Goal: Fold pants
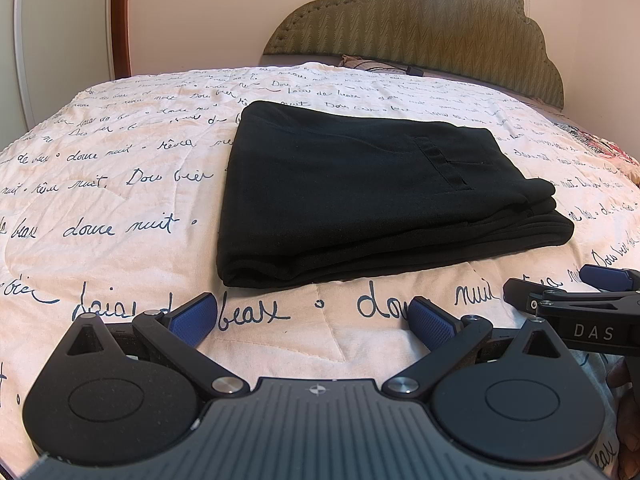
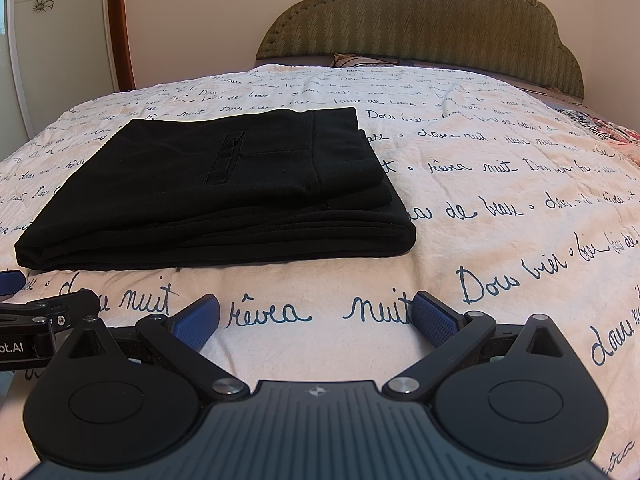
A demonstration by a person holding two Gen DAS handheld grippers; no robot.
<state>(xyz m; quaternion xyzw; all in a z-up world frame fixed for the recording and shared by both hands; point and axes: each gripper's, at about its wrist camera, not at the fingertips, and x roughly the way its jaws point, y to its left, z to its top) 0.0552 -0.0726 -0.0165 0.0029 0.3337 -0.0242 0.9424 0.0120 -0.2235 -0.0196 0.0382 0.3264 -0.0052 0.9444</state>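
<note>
Two hand-held grippers sit low over the near edge of a bed, both with their jaws spread wide and holding nothing. At the far left of the room stands a pale wardrobe door with flower decals, edged by a brown wooden frame. The bed is covered by a cream quilted bedspread printed with dark blue handwritten script, which runs from the left edge across to the right.

On it lies the pair of black fabric pants, folded into a thick rectangular stack of several layers, a welt pocket facing up. In the left wrist view the stack lies straight ahead of the left gripper, apart from its blue-padded fingertips, with a strip of bare quilt between. In the right wrist view the pants lie ahead and to the left of the right gripper, again not touched.

The two grippers are just beside each other: the right gripper shows at the right edge of the left view, and the left gripper at the left edge of the right view. Bare quilt spreads to the left of the stack, more widely to its right, and beyond it to the far end. There a green quilted scalloped headboard rises against the wall, a small pillow at its foot. A pink patterned cloth lies at the far right edge.
</note>
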